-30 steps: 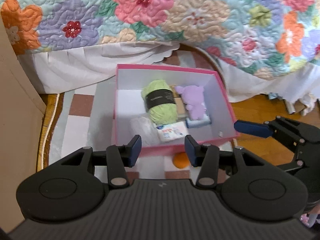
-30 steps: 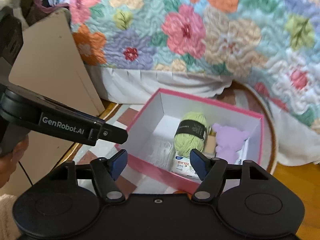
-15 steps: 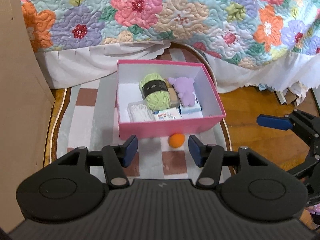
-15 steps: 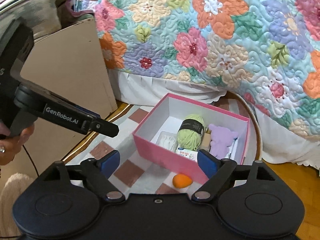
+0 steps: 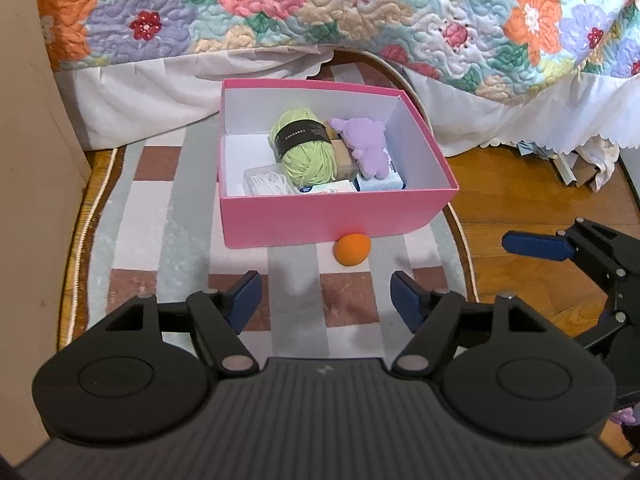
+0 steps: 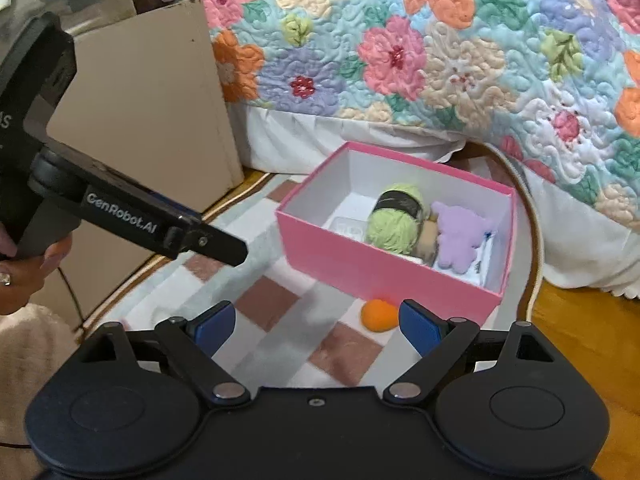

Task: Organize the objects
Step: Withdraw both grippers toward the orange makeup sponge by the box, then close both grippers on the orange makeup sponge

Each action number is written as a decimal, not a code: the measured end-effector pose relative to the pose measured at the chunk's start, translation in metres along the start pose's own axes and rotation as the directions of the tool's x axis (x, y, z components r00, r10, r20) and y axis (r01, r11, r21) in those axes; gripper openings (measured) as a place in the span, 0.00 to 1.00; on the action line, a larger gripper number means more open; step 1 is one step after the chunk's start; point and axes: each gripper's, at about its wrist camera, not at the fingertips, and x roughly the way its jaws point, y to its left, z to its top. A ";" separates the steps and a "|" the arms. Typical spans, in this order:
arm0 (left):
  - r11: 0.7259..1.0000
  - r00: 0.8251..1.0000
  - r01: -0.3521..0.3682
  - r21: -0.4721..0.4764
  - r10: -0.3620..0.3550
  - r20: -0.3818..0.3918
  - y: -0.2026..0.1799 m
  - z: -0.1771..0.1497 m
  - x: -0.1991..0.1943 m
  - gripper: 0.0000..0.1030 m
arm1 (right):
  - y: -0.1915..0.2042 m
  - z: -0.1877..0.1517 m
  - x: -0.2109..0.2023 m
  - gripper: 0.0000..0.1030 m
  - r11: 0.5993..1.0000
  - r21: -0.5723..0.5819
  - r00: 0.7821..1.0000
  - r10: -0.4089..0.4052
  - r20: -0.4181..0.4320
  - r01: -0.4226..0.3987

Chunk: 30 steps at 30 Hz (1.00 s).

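Note:
A pink box [image 5: 340, 220] [image 6: 380, 272] stands on the rug and holds a green yarn ball [image 5: 306, 152] [image 6: 396, 220], a purple plush [image 5: 366, 148] [image 6: 460, 240], a white packet [image 5: 266, 180] and tissue packs [image 5: 328, 189]. An orange ball [image 5: 353, 249] [image 6: 379, 315] lies on the rug against the box's front wall. My left gripper [image 5: 325, 294] hangs short of the ball with its jaws opening and nothing between them. My right gripper [image 6: 316, 322] is open and empty, and the ball sits just beyond its right pad [image 6: 418, 324].
A bed with a floral quilt [image 5: 360, 8] and white skirt [image 5: 160, 88] rises behind the box. A cardboard panel [image 6: 152, 112] stands at the left. The checkered rug [image 5: 140, 208] borders wood floor [image 5: 520, 192], with paper scraps [image 5: 576, 160] on it. A hand [image 6: 24, 276] holds the left gripper.
Both grippers have pulled back from the box and spread their jaws wider. The orange ball in front of the box has come fully into view.

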 end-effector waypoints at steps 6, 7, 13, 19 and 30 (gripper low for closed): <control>1.000 1.000 0.014 0.006 -0.014 0.017 0.001 -0.015 0.041 0.71 | -0.004 -0.022 0.030 0.89 0.998 -0.043 0.998 -0.053 0.033 0.054; 1.000 1.000 0.020 0.005 -0.020 0.024 0.002 -0.017 0.047 0.71 | -0.005 -0.027 0.035 0.89 0.996 -0.059 0.998 -0.060 0.037 0.062; 0.999 0.998 0.039 -0.034 -0.038 0.050 0.008 -0.028 0.092 0.71 | -0.013 -0.057 0.076 0.89 0.989 -0.100 0.993 -0.100 0.062 0.106; 0.992 0.993 0.097 -0.077 -0.091 0.075 0.019 -0.033 0.127 0.71 | -0.031 -0.073 0.118 0.89 0.987 -0.107 0.993 -0.115 0.027 0.117; 0.982 0.984 0.171 -0.076 -0.167 0.061 0.017 -0.029 0.176 0.68 | -0.063 -0.069 0.170 0.87 0.999 -0.017 0.999 -0.047 -0.016 0.047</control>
